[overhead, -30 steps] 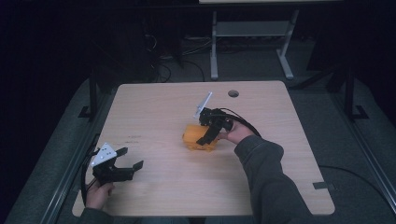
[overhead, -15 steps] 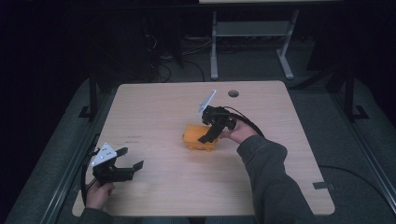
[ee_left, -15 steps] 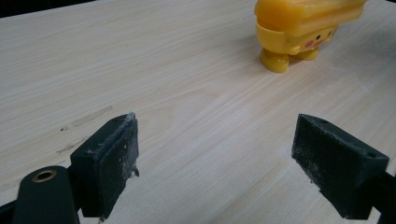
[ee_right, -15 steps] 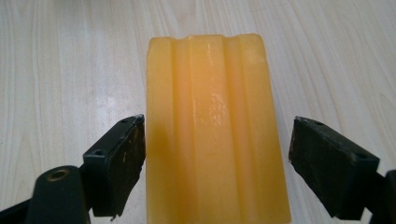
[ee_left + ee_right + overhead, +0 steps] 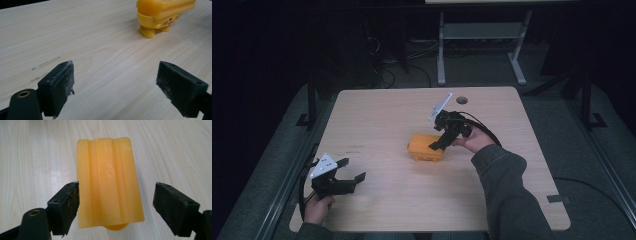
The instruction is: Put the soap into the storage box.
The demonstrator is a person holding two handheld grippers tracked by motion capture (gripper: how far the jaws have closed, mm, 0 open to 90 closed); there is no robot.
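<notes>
Though our right gripper (image 5: 115,207) straddles the toy (image 5: 110,182), jaws apart, no grasp is made; our left gripper (image 5: 343,179), at 7 o'clock, idles agape.

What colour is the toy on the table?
Yellow-orange toy, clearest in the right gripper view.

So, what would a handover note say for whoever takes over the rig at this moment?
Right gripper: open, jaws either side of the yellow toy box, left jaw at its edge, right jaw apart from it; not gripped.
Left gripper: open, holding nothing, near the table's front left corner.
The toy stands mid-table on its small feet.
Done: right gripper lined up over it. Left: probably close on it and lift.
</notes>
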